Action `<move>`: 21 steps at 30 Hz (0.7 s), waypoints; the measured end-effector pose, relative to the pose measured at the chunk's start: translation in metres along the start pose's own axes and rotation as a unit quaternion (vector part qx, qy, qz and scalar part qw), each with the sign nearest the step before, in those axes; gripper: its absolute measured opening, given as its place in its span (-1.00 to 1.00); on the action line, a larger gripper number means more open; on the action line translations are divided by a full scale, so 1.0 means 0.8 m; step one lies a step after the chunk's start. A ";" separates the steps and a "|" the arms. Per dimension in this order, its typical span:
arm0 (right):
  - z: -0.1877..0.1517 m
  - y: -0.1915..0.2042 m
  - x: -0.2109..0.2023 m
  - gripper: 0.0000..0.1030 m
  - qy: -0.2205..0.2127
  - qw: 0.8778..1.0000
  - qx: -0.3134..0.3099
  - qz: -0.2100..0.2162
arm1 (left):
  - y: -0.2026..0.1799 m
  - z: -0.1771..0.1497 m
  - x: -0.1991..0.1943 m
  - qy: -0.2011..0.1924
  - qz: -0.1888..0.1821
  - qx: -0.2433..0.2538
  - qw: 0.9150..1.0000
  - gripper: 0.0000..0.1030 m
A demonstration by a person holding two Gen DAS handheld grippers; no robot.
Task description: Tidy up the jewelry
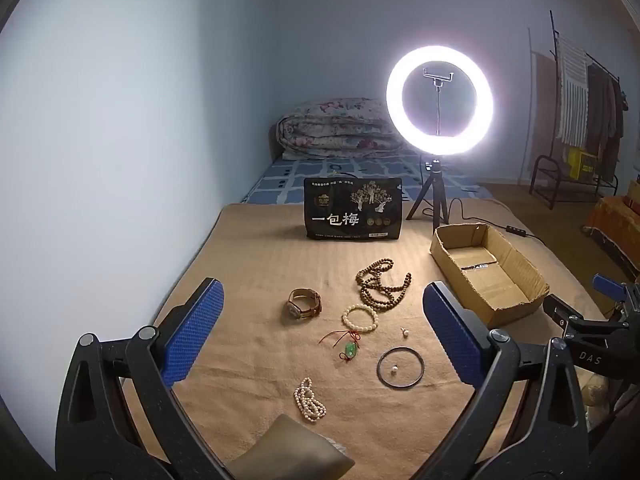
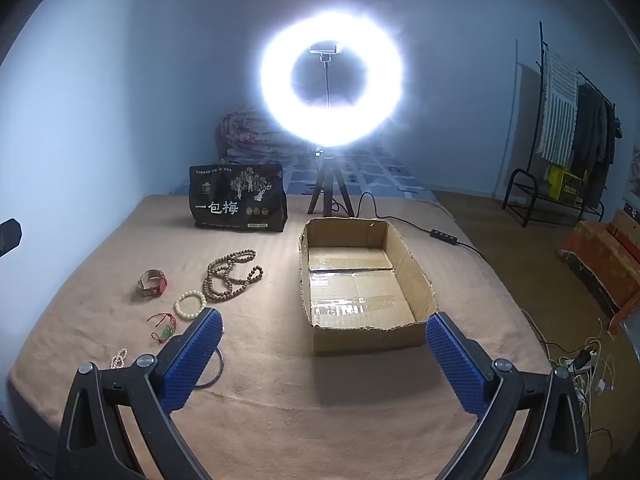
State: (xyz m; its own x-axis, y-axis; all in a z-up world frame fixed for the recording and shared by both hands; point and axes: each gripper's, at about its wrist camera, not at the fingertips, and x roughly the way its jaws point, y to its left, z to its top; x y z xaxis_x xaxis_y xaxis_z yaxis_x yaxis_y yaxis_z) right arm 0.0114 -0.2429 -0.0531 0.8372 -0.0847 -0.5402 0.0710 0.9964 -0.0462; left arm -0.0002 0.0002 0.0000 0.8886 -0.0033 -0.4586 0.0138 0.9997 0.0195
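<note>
Both grippers hang above a tan blanket [image 1: 248,264] with nothing between their fingers: the left gripper [image 1: 322,332] has its jaws spread wide over the jewelry, and the right gripper [image 2: 324,354] is likewise spread, facing the open, empty box [image 2: 408,264]. The jewelry lies loose on the blanket, left of the box and apart from it: a watch [image 1: 305,304], a long wooden bead strand [image 1: 380,286] piled in loops, a pale bead bracelet [image 1: 360,317], a green pendant [image 1: 351,348] on red cord, a dark bangle [image 1: 400,367] with a tiny pearl-like piece [image 1: 394,369] inside it, another small piece [image 1: 405,333] beside it, and a white bead strand [image 1: 309,401] nearest the camera. Everything looks light. The strands are limp and would likely sag and swing, so pinching a bunched section seems safer than one bead. The bangle is thin, stiff and probably slick; it lies flat, so a grip across its rim may slip. The watch, standing on its curled strap, offers the easiest hold across the band. The tiny pieces look hardest to pinch off soft fabric. The pendant is best taken by its body, not the cord.
</note>
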 end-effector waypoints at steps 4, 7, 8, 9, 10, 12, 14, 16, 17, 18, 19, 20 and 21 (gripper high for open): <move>0.000 0.000 0.000 0.99 0.002 1.000 0.000 0.000 | 0.000 0.000 0.000 0.000 0.001 0.001 1.000 0.97; 0.000 0.001 0.000 0.99 0.004 1.000 -0.002 0.001 | 0.000 0.000 0.000 0.001 0.000 0.001 1.000 0.97; 0.000 0.001 0.000 0.99 0.004 1.000 -0.002 0.001 | 0.000 0.000 0.000 0.001 0.001 0.002 1.000 0.97; 0.000 0.001 0.001 0.99 0.004 1.000 -0.002 0.001 | 0.000 0.000 0.000 0.001 0.001 0.002 1.000 0.97; 0.001 -0.001 0.000 0.99 0.004 1.000 -0.001 0.000 | 0.000 0.000 0.000 0.001 0.001 0.002 1.000 0.97; 0.001 0.001 0.001 0.99 0.003 1.000 0.000 -0.001 | 0.000 0.000 0.000 0.001 0.001 0.002 1.000 0.97; 0.002 0.000 0.001 0.99 0.002 1.000 0.001 -0.001 | 0.000 0.000 0.000 0.000 0.001 0.003 1.000 0.97; 0.000 0.000 0.000 0.99 0.002 1.000 0.001 0.000 | 0.000 0.000 0.000 0.000 0.002 0.003 1.000 0.97; 0.000 0.000 0.000 0.99 0.002 1.000 0.001 -0.001 | 0.000 0.000 0.000 0.000 0.002 0.003 1.000 0.97; 0.000 0.000 -0.001 0.99 0.002 1.000 0.001 0.000 | 0.000 0.000 0.000 0.000 0.002 0.004 1.000 0.97; 0.000 0.000 -0.001 0.99 0.002 1.000 0.001 0.000 | 0.000 0.000 0.000 0.000 0.001 0.003 1.000 0.97; 0.000 0.000 -0.002 0.99 0.002 1.000 0.001 -0.001 | 0.000 0.000 0.000 0.000 0.002 0.004 1.000 0.97; 0.002 -0.002 -0.002 0.99 0.002 1.000 0.000 0.000 | 0.000 0.000 0.000 -0.001 0.002 0.004 1.000 0.97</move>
State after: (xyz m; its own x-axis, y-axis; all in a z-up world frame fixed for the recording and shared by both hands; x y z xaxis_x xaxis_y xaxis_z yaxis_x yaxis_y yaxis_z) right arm 0.0113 -0.2440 -0.0507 0.8348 -0.0851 -0.5439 0.0717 0.9964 -0.0457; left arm -0.0003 0.0000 0.0001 0.8892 0.0003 -0.4576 0.0139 0.9995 0.0275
